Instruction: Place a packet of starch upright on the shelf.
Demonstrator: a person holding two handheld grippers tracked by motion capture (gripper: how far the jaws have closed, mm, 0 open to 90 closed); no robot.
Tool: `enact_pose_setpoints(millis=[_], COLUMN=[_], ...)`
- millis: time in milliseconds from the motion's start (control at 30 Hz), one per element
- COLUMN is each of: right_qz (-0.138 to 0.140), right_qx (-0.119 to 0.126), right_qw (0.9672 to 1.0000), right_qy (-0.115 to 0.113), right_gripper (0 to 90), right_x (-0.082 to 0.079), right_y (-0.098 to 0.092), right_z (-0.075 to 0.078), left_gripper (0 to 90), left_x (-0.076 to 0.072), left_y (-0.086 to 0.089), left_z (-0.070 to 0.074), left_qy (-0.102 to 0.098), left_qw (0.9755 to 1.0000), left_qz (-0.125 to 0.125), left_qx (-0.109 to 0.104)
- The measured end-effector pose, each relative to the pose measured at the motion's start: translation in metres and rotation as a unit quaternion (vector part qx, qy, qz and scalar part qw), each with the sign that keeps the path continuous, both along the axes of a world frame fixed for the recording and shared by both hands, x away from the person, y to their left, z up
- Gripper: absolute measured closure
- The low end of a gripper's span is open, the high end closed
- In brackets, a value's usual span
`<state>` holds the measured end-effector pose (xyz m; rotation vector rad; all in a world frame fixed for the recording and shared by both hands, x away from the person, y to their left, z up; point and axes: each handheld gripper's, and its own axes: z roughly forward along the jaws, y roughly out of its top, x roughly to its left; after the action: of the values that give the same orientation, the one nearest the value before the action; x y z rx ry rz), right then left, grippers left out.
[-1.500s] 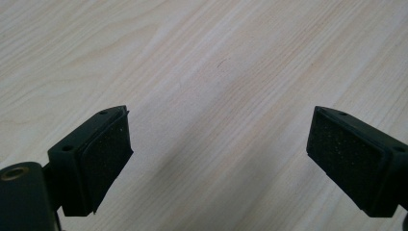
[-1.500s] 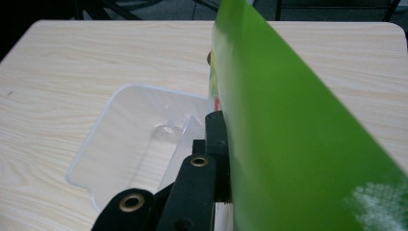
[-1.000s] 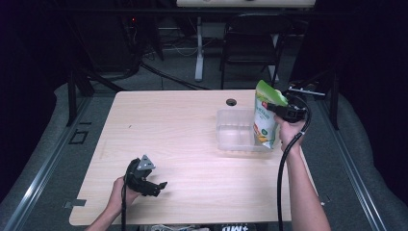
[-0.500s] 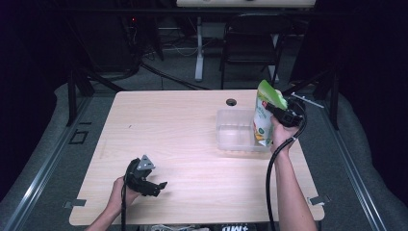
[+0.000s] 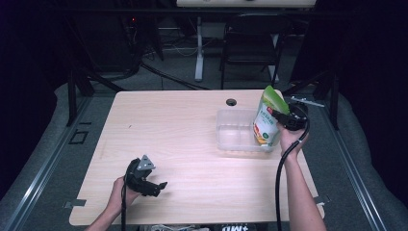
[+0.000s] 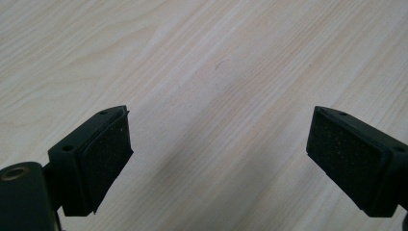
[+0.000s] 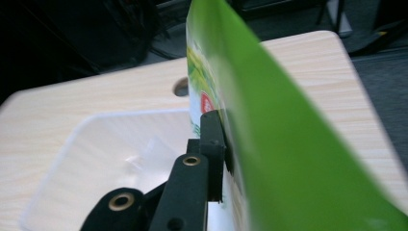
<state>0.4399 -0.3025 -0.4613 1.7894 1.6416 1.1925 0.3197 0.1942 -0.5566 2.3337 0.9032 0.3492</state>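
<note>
While the green pouch [image 5: 267, 122] is gripped near its upper edge by the right tool [image 5: 284, 118], its lower end is now seen inside the clear tray [image 5: 231, 144], at the tray's right end. Against the frames from a second ago, the pouch has been lowered slightly into the tray and stands nearly upright. In the right gripper view one black jaw is pressed flat against the pouch [image 7: 288, 144], above the tray [image 7: 96, 159]; the pads have eased very slightly, but the grip is judged not yet released. Placement is judged almost complete, with release remaining. Well left of the tray, the left tool [image 5: 154, 185] is held over bare worktop [image 5: 192, 125], jaws wide apart, nothing between them.
</note>
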Motion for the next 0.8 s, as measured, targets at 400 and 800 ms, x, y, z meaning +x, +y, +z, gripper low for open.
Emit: enact_pose_setpoints(millis=[400, 800], right_qz=[-0.006, 0.018], right_qx=[-0.017, -0.022], right_qw=[0.9995, 0.9990], right_qy=[0.027, 0.035], right_gripper=[89.8, 76.1], right_x=[0.007, 0.005], right_y=[-0.018, -0.020], right_z=[-0.010, -0.006], left_gripper=[8.2, 8.2], left_x=[0.000, 0.000], left_y=[0.000, 0.001], left_z=[0.000, 0.000], left_qy=[0.002, -0.001], left_qw=[1.0000, 1.0000], left_qz=[0.001, 0.003], left_qx=[0.002, -0.001])
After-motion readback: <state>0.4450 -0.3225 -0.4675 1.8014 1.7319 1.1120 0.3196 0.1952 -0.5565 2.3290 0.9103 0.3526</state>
